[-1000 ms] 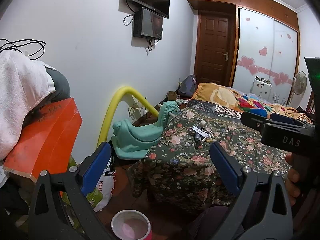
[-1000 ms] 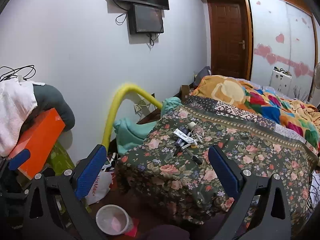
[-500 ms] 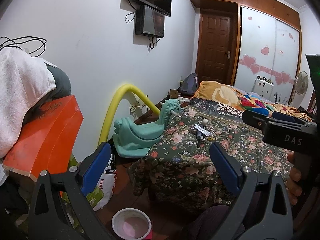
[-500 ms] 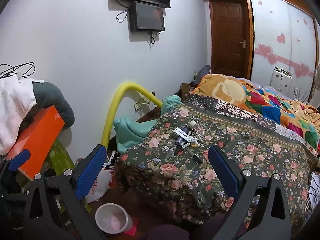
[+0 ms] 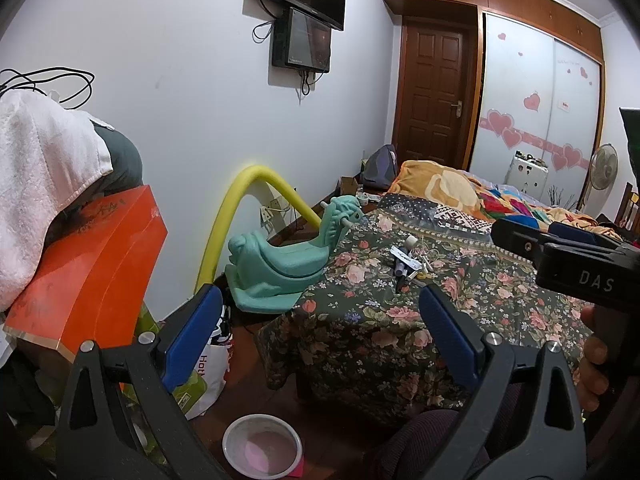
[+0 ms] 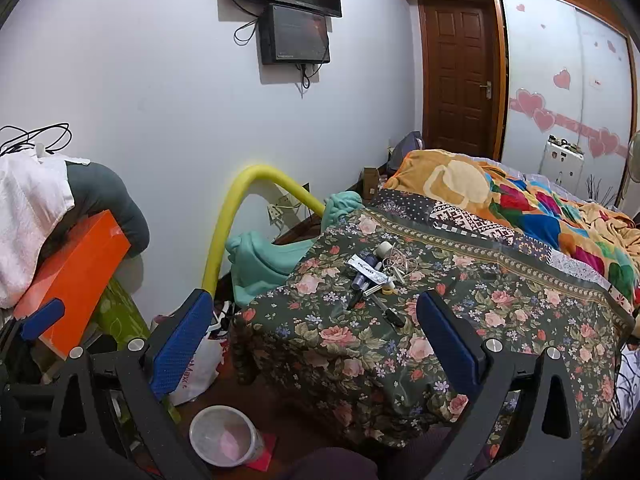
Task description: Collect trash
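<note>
With both the left gripper [image 5: 320,328] and right gripper [image 6: 312,332] spread wide and empty, the trash [image 6: 374,276], heaped at frame centre on the bedspread [image 6: 500,312], is best approached low, one piece pinched and dropped into the bin [image 6: 222,436] at lower left.

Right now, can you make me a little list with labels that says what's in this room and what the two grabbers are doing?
place: bedroom with a bed under a flowered cover
trash pile: pens, a white packet and small bits lying on the cover
bin: round container on the floor by the bed
left gripper: jaws wide apart, holding nothing
right gripper: jaws wide apart, holding nothing
nearby: green ride-on toy, yellow foam tube, orange box
wall: two dark screens
</note>
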Motion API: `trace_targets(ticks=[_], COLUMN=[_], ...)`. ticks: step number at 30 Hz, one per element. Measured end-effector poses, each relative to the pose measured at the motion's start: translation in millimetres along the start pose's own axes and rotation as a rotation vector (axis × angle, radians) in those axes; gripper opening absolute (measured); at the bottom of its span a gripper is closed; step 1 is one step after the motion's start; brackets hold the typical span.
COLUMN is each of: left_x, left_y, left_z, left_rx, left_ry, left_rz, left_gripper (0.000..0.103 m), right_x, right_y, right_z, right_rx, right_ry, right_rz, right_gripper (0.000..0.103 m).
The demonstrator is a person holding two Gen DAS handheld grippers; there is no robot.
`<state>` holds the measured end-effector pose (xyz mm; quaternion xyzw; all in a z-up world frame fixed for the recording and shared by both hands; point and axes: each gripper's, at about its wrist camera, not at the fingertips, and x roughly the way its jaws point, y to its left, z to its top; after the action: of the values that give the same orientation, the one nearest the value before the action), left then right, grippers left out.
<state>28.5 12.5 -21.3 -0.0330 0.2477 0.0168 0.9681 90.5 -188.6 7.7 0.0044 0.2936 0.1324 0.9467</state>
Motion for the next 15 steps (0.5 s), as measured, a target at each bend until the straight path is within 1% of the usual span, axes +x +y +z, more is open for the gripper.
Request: trace_targets(ticks=[15], left_x=[0.2], left_y=[-0.6], left_z=[-2.2], left_rx=[-0.002], left_ry=[-0.002], left_rz=[0.003], left_gripper=[0.099], right_x=[-2.7], right_y=[1.0], right_z=[-1.4], right_rx=[-0.002], right_ry=[0.0], right_rz=[0.002], right_gripper=[0.101])
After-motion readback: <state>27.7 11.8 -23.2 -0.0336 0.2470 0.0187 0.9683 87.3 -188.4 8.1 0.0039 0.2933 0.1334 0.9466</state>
